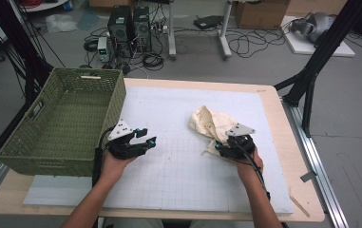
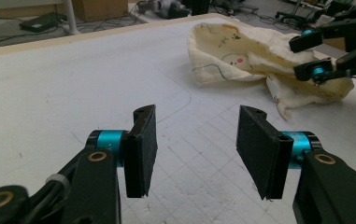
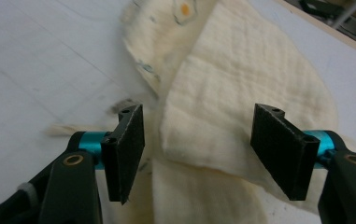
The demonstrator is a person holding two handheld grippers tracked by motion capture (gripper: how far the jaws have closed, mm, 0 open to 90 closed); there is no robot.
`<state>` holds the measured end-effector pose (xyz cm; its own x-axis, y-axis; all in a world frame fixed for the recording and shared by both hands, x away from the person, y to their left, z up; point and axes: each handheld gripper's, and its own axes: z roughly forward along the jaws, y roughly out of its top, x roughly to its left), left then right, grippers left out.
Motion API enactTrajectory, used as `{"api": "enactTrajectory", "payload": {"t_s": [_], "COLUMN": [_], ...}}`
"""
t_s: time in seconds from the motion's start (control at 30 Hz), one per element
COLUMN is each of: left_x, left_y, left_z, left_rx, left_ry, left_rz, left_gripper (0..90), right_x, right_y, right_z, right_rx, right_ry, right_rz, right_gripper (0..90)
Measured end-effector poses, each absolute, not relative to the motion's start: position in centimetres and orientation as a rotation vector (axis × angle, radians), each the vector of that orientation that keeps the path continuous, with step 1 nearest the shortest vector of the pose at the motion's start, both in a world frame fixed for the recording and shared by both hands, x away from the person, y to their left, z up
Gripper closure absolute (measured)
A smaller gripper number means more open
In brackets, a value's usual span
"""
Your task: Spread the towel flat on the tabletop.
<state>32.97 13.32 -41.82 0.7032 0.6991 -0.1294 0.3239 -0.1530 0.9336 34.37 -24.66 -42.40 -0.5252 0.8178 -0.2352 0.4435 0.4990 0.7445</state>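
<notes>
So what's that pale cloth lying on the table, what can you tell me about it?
The cloth is cream, soft and quilted-looking, with small printed figures and a dark line pattern. It lies crumpled and folded over itself on the white gridded mat, right of the middle. A frayed strip trails from its near edge. The right claw stands open just over a folded flap, pads apart; whether they touch the fabric is unclear.

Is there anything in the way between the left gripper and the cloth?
Nothing visible. The left gripper is open over the bare white mat, and the cloth lies across open mat from it. The right gripper is already at the cloth's near edge, jaws open over it.
</notes>
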Motion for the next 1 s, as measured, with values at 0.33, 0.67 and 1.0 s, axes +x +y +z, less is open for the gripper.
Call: {"api": "enactTrajectory", "payload": {"t_s": [0.33,0.67,1.0], "left_x": [33.0,33.0,32.9], "left_y": [13.4,13.4,13.4], "left_z": [-41.8,-41.8,-41.7], "left_rx": [1.749,1.746,1.745], "left_ry": [0.822,0.824,0.822], "left_rz": [0.405,0.410,0.416], "left_gripper": [48.0,48.2,48.4], "right_x": [35.7,33.7,33.9], "right_y": [-25.4,-21.7,-20.4], "right_z": [-43.9,-43.5,-39.9], "right_rx": [1.194,1.086,1.043], "right_ry": [2.203,2.355,2.334], "right_rz": [0.849,1.136,1.343], "right_gripper": [77.2,79.6,78.6]}}
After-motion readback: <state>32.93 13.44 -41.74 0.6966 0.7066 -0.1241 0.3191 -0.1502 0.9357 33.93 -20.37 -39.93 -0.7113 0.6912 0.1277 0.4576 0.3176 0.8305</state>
